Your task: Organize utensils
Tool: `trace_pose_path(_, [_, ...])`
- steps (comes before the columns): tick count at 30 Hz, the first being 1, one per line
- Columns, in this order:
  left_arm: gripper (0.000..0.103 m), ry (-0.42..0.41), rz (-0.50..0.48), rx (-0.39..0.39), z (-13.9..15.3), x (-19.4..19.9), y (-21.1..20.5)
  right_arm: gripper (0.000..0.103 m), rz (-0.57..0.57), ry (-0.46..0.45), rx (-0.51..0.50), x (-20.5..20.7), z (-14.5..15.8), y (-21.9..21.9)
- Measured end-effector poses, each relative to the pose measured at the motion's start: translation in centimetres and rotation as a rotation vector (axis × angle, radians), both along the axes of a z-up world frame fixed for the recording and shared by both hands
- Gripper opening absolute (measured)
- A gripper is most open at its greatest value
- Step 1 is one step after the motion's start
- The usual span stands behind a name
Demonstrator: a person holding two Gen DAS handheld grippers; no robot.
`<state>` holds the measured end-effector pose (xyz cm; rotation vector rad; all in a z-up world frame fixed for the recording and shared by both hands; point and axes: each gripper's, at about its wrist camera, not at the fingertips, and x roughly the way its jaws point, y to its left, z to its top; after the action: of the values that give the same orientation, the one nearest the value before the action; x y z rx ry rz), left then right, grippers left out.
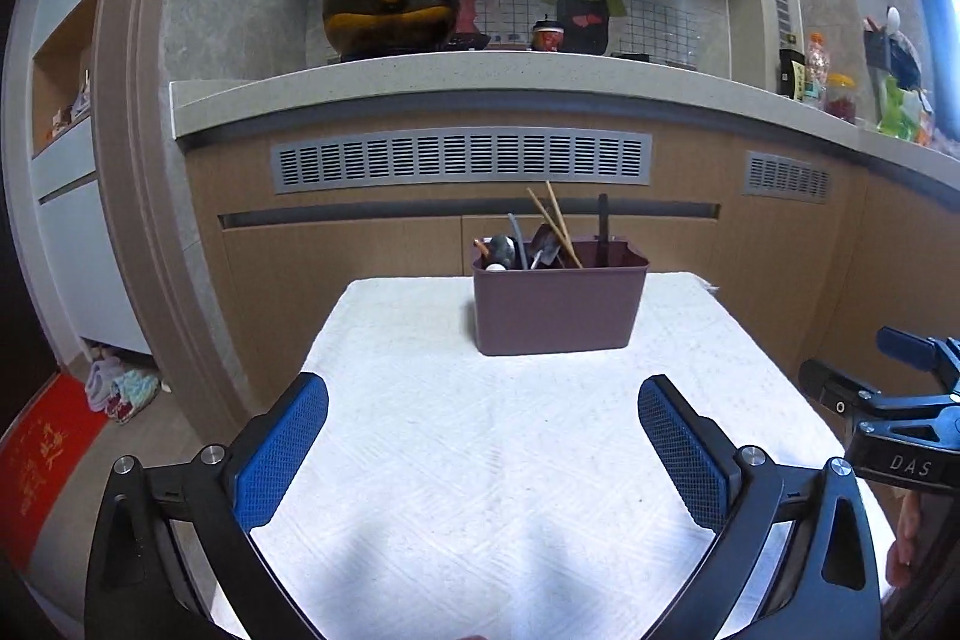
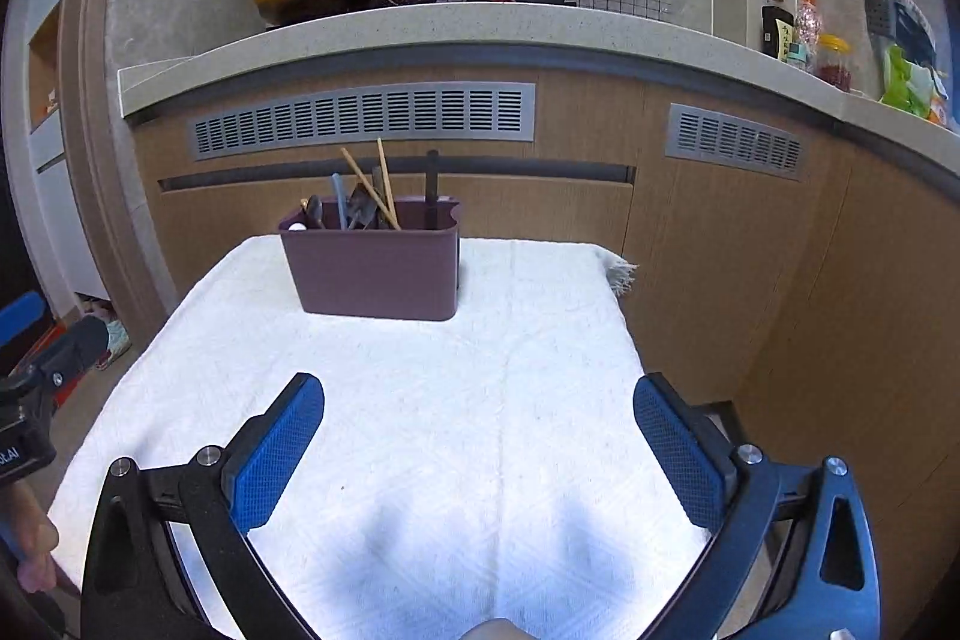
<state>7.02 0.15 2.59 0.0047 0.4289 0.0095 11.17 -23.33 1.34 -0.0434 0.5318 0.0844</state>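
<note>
A maroon utensil holder (image 1: pixel 558 310) stands at the far middle of a small table under a white cloth (image 1: pixel 480 460). It holds wooden chopsticks (image 1: pixel 555 223), a black-handled utensil (image 1: pixel 602 226) and several spoons. It also shows in the right wrist view (image 2: pixel 375 274), left of centre, with the chopsticks (image 2: pixel 375 187) sticking up. My left gripper (image 1: pixel 483 451) is open and empty, low over the near cloth. My right gripper (image 2: pixel 479 451) is open and empty too, over the cloth (image 2: pixel 420 430). The right gripper shows at the left view's right edge (image 1: pixel 888 400).
Wooden cabinets with grey vents (image 1: pixel 462 157) and a countertop (image 1: pixel 420 82) stand behind the table. A black pot (image 1: pixel 390 10) sits on the counter, jars (image 1: pixel 840 97) at its right end. A red mat (image 1: pixel 42 460) and slippers (image 1: pixel 123 388) lie on the floor, left.
</note>
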Motion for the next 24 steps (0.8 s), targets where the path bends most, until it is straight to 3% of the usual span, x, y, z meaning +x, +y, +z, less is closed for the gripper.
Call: trace_pose_path(24, [0.103, 0.064, -0.031, -0.023, -0.3, 1.4, -0.2, 0.103, 0.016, -0.009, 0.014, -0.2, 0.4, -0.5])
